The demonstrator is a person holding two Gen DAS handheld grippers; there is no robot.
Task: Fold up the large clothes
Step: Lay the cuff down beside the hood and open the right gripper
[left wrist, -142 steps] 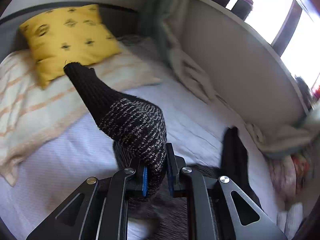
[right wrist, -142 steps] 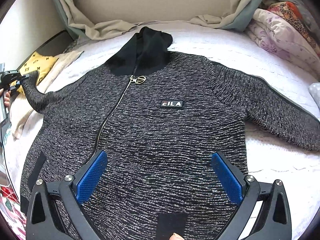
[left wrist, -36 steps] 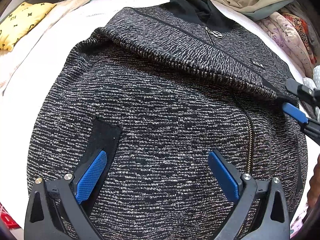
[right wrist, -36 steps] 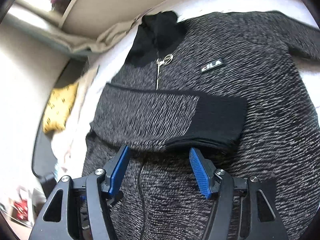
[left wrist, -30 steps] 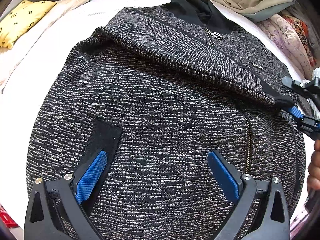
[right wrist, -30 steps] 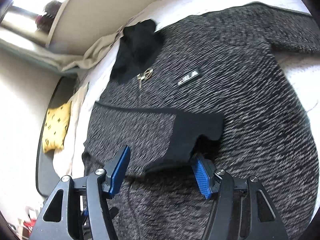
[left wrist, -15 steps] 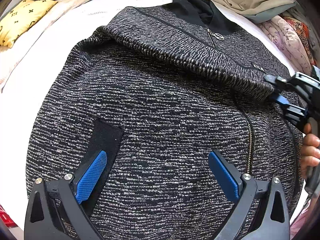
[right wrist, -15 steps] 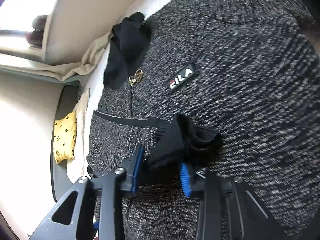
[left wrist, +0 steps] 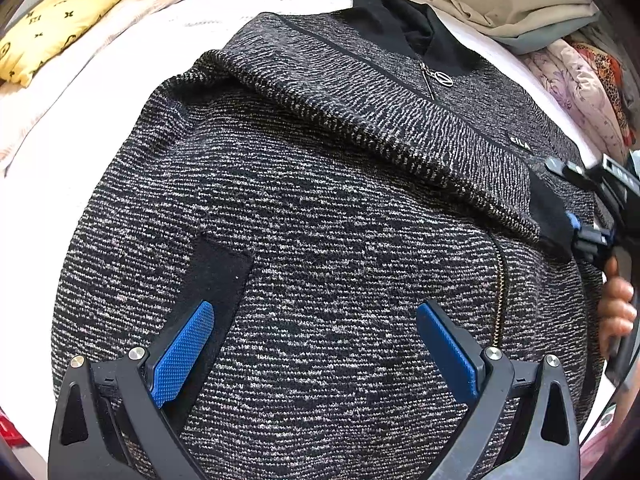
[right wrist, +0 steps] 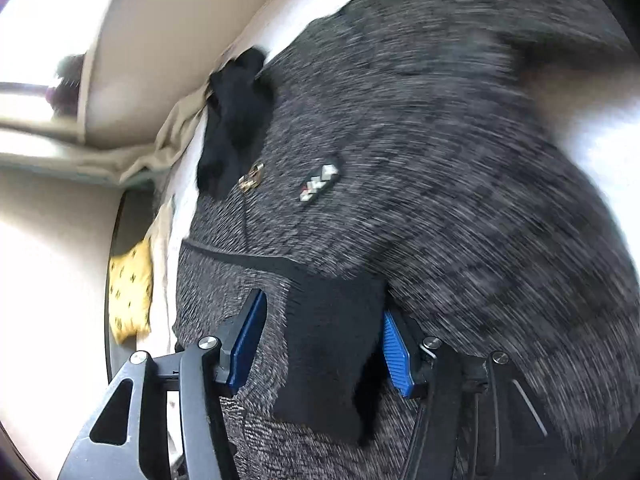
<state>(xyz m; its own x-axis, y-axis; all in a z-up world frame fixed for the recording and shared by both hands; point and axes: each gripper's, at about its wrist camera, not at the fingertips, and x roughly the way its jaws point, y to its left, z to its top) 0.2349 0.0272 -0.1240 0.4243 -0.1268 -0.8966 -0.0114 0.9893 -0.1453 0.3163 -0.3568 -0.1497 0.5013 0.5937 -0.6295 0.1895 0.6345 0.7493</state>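
Observation:
A dark marled zip jacket (left wrist: pixel 320 208) lies front up on the bed, its black collar (left wrist: pixel 404 28) at the far end. One sleeve (left wrist: pixel 380 132) is folded across the chest. Its black cuff (right wrist: pixel 332 340) lies between the pads of my right gripper (right wrist: pixel 322 308), whose jaws are opening; the left pad stands clear of the cloth. In the left wrist view that gripper (left wrist: pixel 576 228) sits at the cuff (left wrist: pixel 552 216), held by a hand (left wrist: pixel 618 308). My left gripper (left wrist: pixel 314 312) hovers open over the jacket's lower front with nothing in it.
A yellow patterned pillow (left wrist: pixel 52 28) lies on a striped cloth at the far left of the white sheet (left wrist: pixel 80 128). Beige bedding (left wrist: pixel 500 12) is bunched at the head of the bed. Floral quilts (left wrist: pixel 580 92) are piled at the right.
The right gripper closed on the bunched cuff half a second ago; now its jaws have parted and the cuff lies flatter on the jacket. The left gripper has kept still.

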